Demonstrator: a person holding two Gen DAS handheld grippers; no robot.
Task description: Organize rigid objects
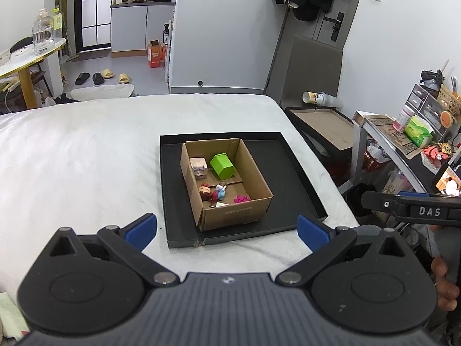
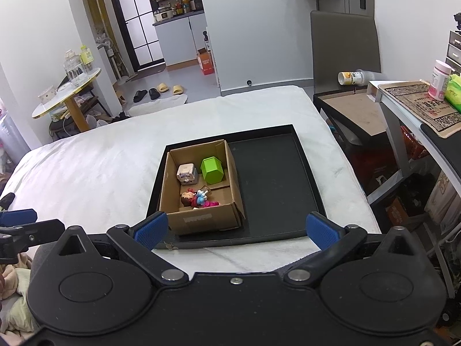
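A: Where is everything right now?

B: The toys all sit inside the cardboard box [image 1: 226,180], which stands in the left part of the black tray [image 1: 288,173] on the white bed [image 1: 86,158]. Far end of the box: a pale blocky figure [image 1: 198,167] on the left and a green house-shaped block [image 1: 222,165] on the right. Near end: a red-haired doll [image 1: 205,191], a small blue figure [image 1: 220,191] just beside it, and a pink flower piece [image 1: 240,199] further right

A: And the tools?

B: The left tool [image 1: 227,229] and the right tool [image 2: 234,227] both hang near the tray's near edge, fingers spread wide, gripping nothing

A: What could go wrong from here?

B: My guess: the 3 near pieces are crowded, so closing on 1 may pinch or drag its neighbour. The box walls look tall and thin; wide-spread fingers going in could catch a wall and shove or tip the box, since it seems only to rest loose on the tray

A: Anything else?

B: The bed is likely soft, so a downward push could tilt the tray and slide things. The 2 tools are also close together, so they could knock each other
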